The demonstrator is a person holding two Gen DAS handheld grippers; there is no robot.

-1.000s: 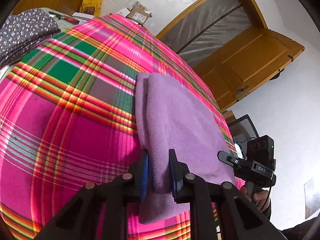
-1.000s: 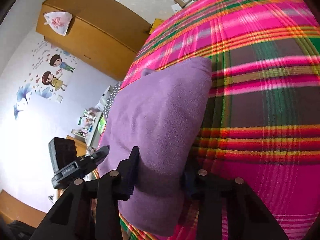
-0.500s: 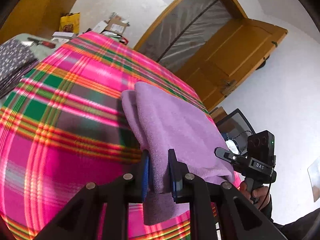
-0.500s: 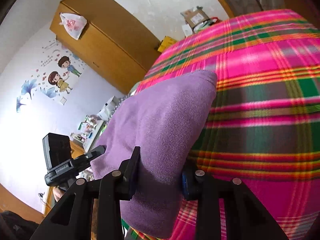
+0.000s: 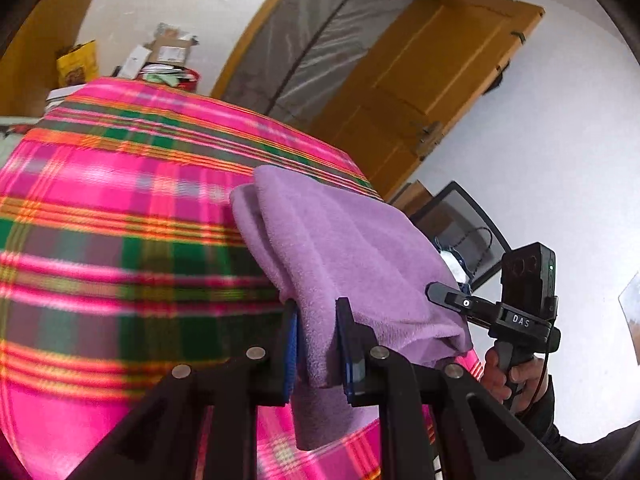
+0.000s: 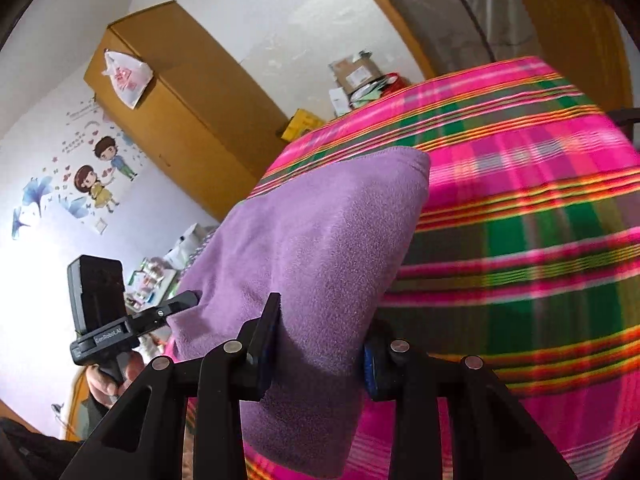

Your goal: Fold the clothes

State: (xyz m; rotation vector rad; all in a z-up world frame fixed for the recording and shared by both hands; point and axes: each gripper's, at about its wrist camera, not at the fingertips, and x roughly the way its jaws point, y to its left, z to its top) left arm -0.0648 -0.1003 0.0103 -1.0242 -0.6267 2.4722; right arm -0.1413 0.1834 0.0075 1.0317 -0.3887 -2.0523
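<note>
A folded purple fleece garment point(image 5: 336, 236) hangs lifted above the pink plaid bed cover point(image 5: 120, 208). My left gripper point(image 5: 316, 344) is shut on the garment's near left corner, and a flap droops below the blue pads. In the right wrist view the same purple garment point(image 6: 320, 240) fills the middle, with my right gripper point(image 6: 320, 344) shut on its thick near right edge. Each view shows the other gripper held in a hand: the right one point(image 5: 516, 312) and the left one point(image 6: 108, 320). The garment's far end still reaches toward the cover.
The plaid cover point(image 6: 520, 220) stretches wide on the right. Boxes and packets point(image 5: 160, 56) sit at the far end of the bed. A wooden wardrobe point(image 6: 180, 112) stands on the left and a wooden door point(image 5: 420, 80) on the right. A dark frame point(image 5: 460, 236) leans by the wall.
Both grippers have lifted and drawn back with the purple garment held. It has come up off the cover, and more of the wall and door shows.
</note>
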